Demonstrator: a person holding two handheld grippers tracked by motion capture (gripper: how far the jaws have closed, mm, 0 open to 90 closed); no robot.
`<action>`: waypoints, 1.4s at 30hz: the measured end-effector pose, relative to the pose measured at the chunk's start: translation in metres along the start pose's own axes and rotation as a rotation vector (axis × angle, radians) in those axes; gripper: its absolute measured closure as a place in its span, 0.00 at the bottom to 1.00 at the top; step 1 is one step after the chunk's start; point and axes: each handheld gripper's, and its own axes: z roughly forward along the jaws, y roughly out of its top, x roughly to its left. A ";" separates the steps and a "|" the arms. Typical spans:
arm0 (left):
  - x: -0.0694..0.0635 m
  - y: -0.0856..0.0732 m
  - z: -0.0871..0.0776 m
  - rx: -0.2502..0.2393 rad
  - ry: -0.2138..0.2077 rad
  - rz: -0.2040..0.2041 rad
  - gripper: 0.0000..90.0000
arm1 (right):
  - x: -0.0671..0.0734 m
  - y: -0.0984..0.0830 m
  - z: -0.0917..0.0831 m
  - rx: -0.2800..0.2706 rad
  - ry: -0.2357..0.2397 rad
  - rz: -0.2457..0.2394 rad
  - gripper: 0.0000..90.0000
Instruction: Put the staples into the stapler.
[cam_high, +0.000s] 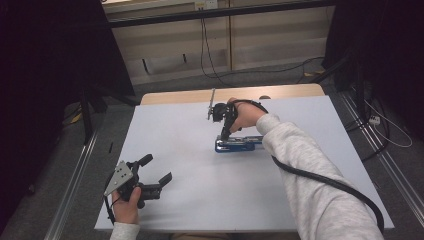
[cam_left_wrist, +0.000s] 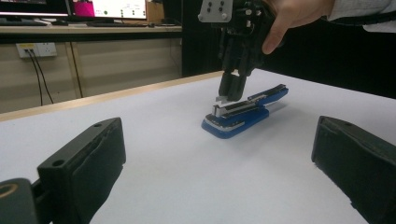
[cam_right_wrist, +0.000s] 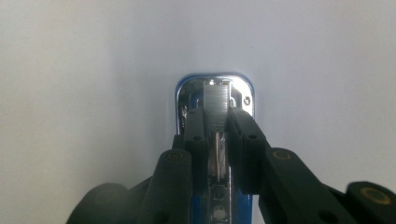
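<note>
**Staple strip at risk of slipping or jamming**

Nearest you, your left gripper (cam_high: 150, 176) rested at the table's (cam_high: 175, 200) front-left corner, jaws spread wide on nothing. Farther out, mid-table, the blue stapler (cam_high: 239, 144) lay open, its long axis running left to right, its chrome nose toward your left. Your right gripper (cam_high: 224, 134) stood nose-down over it, jaws pinched on a staple strip (cam_right_wrist: 218, 109) lined up along the channel. If you had tilted it or squeezed unevenly, I judge the strip could have snapped, skewed or jammed.

No legible text, labels, numbers anywhere (distant monitor (cam_left_wrist: 119, 8) too blurred).
</note>
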 end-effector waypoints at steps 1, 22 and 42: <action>0.000 0.000 0.000 0.004 -0.005 0.004 0.03 | -0.001 -0.001 0.001 -0.006 0.005 -0.005 0.87; 0.000 0.000 0.001 0.013 -0.004 0.009 0.03 | -0.002 -0.005 0.007 -0.011 0.004 -0.004 0.87; -0.001 -0.001 0.003 0.020 -0.004 -0.001 0.03 | 0.001 -0.011 0.005 -0.081 -0.013 0.030 0.71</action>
